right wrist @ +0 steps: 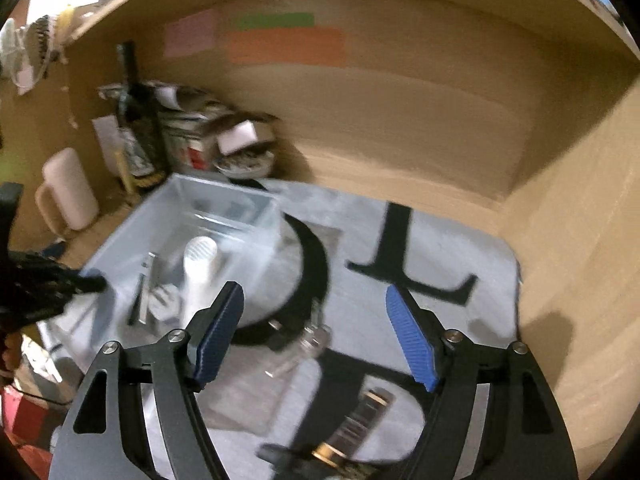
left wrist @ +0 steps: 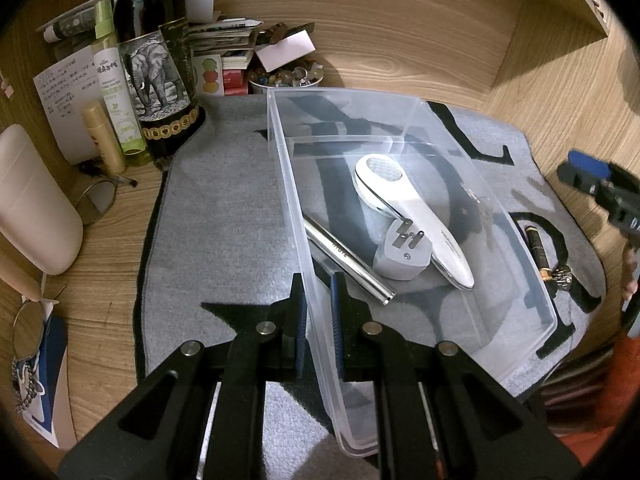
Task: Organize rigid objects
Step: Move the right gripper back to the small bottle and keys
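Note:
A clear plastic bin sits on a grey mat. It holds a white handheld device, a grey plug adapter and a silver tube. My left gripper is shut on the bin's near-left wall. A dark brown and gold tube with a metal charm lies on the mat right of the bin. My right gripper is open and empty above the mat, over that dark tube and a small clear bottle. The bin shows at its left, blurred.
At the back left stand a dark bottle with an elephant label, a green spray bottle, a yellow tube, a bowl of beads and stacked papers. A cream jug and glasses lie left. Wooden walls enclose the desk.

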The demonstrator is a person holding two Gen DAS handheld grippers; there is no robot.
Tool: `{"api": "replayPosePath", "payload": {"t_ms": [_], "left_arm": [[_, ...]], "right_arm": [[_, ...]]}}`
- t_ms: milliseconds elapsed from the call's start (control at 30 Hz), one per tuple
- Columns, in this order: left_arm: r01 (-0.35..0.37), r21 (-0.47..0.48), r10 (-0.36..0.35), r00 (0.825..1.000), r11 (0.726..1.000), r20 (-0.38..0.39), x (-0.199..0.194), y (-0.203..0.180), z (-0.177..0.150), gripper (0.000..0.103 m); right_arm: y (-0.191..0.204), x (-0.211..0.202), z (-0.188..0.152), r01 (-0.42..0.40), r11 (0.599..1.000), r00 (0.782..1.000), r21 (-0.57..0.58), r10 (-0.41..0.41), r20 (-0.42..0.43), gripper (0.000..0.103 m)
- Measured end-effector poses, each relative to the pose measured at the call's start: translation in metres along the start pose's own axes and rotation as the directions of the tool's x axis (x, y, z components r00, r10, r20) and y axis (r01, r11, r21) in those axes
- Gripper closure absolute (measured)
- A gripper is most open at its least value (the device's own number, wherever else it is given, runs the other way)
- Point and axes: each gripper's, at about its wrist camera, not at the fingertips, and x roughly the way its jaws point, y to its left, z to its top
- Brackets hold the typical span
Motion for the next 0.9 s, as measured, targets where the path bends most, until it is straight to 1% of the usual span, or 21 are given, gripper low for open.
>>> {"api": "replayPosePath", "payload": {"t_ms": [100, 167, 233, 333, 467, 533, 567, 600, 667, 700, 767, 900], "left_arm": [[-0.001, 0.001, 0.001, 1.0, 1.0, 0.0, 0.0, 0.0, 0.0, 0.092], [-0.001, 0.002, 0.001, 1.0, 1.0, 0.0, 0.0, 0.0, 0.0, 0.092], [-0.001, 0.002, 0.001, 1.0, 1.0, 0.0, 0.0, 0.0, 0.0, 0.092], [-0.004, 0.003, 0.004, 1.0, 1.0, 0.0, -0.001, 0.001, -0.001, 0.092], [-0.006, 0.002, 0.006, 1.0, 1.0, 0.0, -0.001, 0.002, -0.001, 0.092], [-0.007, 0.003, 0.007, 1.0, 1.0, 0.0, -0.001, 0.002, -0.001, 0.092], [-0.007, 0.003, 0.007, 1.0, 1.0, 0.0, -0.001, 0.002, -0.001, 0.092], [-0.007, 0.003, 0.007, 1.0, 1.0, 0.0, -0.001, 0.002, -0.001, 0.092], [-0.008, 0.003, 0.008, 1.0, 1.0, 0.0, -0.001, 0.002, -0.001, 0.092], [-0.008, 0.002, 0.008, 1.0, 1.0, 0.0, -0.001, 0.002, -0.001, 0.092], [-0.008, 0.002, 0.008, 1.0, 1.0, 0.0, -0.001, 0.001, -0.001, 0.092], [-0.009, 0.002, 0.009, 1.0, 1.0, 0.0, -0.001, 0.001, -0.001, 0.092]], "right_arm": [[-0.012, 0.006, -0.017, 0.023, 0.999, 0.999, 0.029, -0.022, -0.042, 0.032], [-0.019, 0.015, -0.031, 0.044, 0.998, 0.996, 0.049, -0.04, -0.084, 0.032], [-0.027, 0.023, -0.043, 0.05, 0.996, 0.991, 0.071, -0.04, -0.125, 0.032], [-0.035, 0.038, -0.063, 0.058, 0.994, 0.978, 0.097, -0.037, -0.207, 0.032], [-0.039, 0.052, -0.084, 0.053, 0.992, 0.959, 0.117, -0.017, -0.283, 0.033], [-0.039, 0.055, -0.091, 0.052, 0.991, 0.955, 0.121, -0.014, -0.295, 0.034], [-0.037, 0.053, -0.092, 0.057, 0.992, 0.96, 0.112, -0.023, -0.279, 0.034], [-0.036, 0.052, -0.093, 0.055, 0.993, 0.962, 0.107, -0.024, -0.273, 0.038], [-0.034, 0.05, -0.092, 0.046, 0.994, 0.965, 0.099, -0.019, -0.263, 0.059], [-0.033, 0.049, -0.091, 0.04, 0.995, 0.966, 0.095, -0.015, -0.258, 0.064], [-0.031, 0.048, -0.091, 0.04, 0.996, 0.968, 0.085, -0.018, -0.251, 0.081], [-0.033, 0.052, -0.085, 0.042, 0.994, 0.972, 0.102, -0.017, -0.233, 0.081]]}}
